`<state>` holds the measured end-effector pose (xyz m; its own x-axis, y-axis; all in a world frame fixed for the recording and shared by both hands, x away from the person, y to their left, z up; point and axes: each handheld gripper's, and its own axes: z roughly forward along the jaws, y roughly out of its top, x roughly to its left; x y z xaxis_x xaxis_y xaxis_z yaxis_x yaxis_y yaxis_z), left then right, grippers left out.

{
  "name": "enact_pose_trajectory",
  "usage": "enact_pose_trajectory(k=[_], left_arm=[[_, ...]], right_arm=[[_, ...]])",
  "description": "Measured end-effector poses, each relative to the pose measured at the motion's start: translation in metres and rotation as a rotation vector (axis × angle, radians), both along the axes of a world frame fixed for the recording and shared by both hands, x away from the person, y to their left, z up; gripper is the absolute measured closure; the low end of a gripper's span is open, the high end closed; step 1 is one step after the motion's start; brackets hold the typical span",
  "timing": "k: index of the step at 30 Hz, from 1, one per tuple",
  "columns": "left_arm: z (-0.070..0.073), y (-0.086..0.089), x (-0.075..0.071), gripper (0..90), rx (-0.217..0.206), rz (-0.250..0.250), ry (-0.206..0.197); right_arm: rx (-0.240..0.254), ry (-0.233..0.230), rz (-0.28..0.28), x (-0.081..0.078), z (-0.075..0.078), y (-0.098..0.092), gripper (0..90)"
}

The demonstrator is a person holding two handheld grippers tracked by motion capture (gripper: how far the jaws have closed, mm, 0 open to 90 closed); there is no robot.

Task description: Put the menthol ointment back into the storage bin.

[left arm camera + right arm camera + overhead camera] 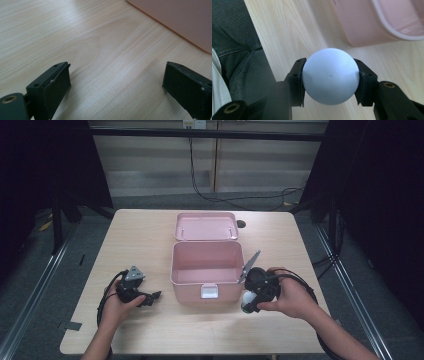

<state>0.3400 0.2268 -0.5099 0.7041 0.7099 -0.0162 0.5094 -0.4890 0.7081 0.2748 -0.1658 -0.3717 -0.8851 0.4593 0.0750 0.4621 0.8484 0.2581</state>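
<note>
A pale blue-white ball (330, 75) sits between the jaws of my right gripper (330, 80), which is shut on it from both sides. In the high view the right gripper (248, 306) hangs above the table just off the front right corner of the open pink box (181, 279), with the ball (247, 298) showing under its black body. The box's lid (206, 226) stands flipped back behind it. My left gripper (156, 296) rests on the table to the left of the box, jaws wide apart over bare wood (115, 82), nothing between them.
The pink box wall (180, 22) lies close ahead and to the right of the left gripper. A person's dark trouser leg (239, 50) shows past the table's front edge (259, 50). Black cables (235, 197) run over the floor behind the wooden table (145, 240).
</note>
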Motion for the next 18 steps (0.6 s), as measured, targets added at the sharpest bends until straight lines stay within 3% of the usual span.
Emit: enact_pose_trajectory(k=[18], left_arm=[[0.0, -0.001, 0.0, 6.6, -0.007, 0.003, 0.001]], right_arm=[[-0.035, -0.002, -0.03, 0.018, 0.039, -0.015, 50.5]])
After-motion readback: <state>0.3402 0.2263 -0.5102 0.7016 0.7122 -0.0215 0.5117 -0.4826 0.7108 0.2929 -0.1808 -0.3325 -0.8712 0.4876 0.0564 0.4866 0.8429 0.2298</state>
